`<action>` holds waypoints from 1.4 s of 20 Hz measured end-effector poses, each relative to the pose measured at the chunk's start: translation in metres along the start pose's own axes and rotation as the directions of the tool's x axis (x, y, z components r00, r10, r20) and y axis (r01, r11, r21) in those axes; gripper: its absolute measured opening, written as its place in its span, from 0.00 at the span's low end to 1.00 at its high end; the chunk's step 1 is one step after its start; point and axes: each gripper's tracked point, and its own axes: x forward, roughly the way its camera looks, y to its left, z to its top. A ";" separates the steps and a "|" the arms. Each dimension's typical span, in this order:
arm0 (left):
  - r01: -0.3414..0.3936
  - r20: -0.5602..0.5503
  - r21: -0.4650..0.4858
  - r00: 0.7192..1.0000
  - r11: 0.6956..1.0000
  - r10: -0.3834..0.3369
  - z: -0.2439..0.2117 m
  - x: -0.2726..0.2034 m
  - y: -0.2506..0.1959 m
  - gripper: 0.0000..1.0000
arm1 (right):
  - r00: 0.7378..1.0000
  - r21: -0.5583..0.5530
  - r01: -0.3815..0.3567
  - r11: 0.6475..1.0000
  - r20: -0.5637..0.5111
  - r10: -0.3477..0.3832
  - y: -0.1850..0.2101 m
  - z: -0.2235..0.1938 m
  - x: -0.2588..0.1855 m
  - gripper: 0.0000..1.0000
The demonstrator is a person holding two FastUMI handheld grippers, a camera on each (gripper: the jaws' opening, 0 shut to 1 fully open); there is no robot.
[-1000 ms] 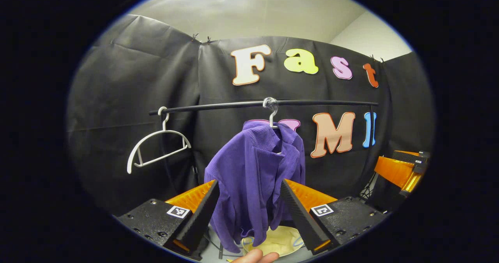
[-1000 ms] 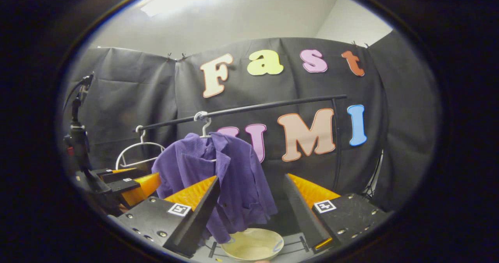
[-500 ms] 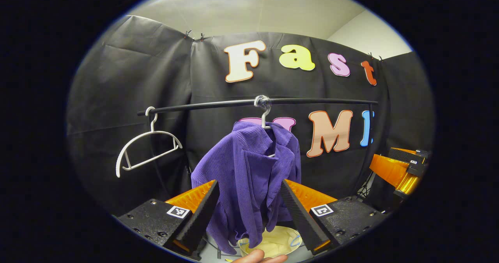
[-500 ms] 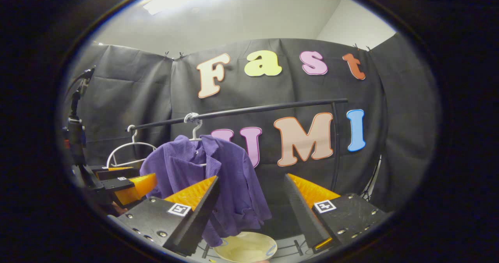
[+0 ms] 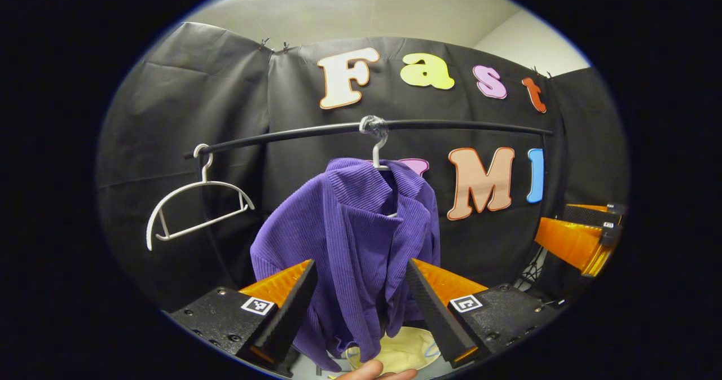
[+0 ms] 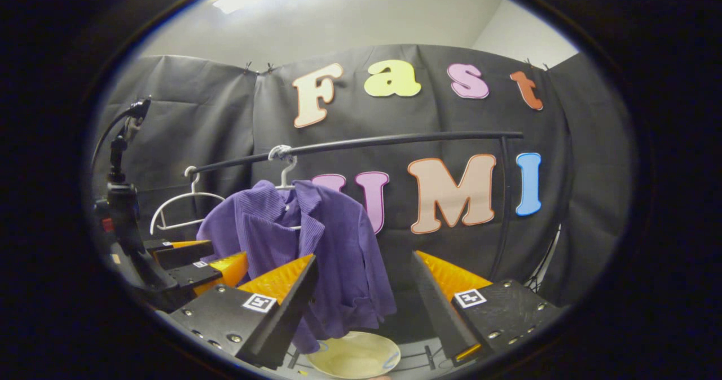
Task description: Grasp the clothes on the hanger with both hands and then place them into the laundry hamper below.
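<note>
Shirt (image 5: 361, 239) hangs from the rail (image 5: 451, 125) at frame centre, empty hanger (image 5: 194, 205) left of it, hamper (image 5: 403, 349) below.

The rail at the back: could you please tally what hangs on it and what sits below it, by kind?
Bare white hanger: 1
White hanger carrying the garment: 1
Purple ribbed shirt: 1
Cream laundry hamper below the shirt: 1
Total: 4 things, all at the black rail.
</note>
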 end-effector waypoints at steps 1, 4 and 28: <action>-0.006 -0.004 0.005 1.000 1.000 0.006 -0.007 0.005 0.000 0.98 | 1.000 0.007 -0.006 1.000 -0.010 0.006 0.002 -0.003 0.006 0.99; -0.022 -0.029 0.005 0.999 1.000 0.022 -0.023 0.017 0.005 0.97 | 0.999 0.024 -0.019 1.000 -0.037 0.020 0.011 -0.012 0.024 0.99; -0.089 -0.066 0.010 0.994 0.996 0.090 -0.081 0.097 0.043 0.26 | 0.955 0.127 -0.179 0.976 -0.215 0.203 0.112 -0.090 0.200 0.99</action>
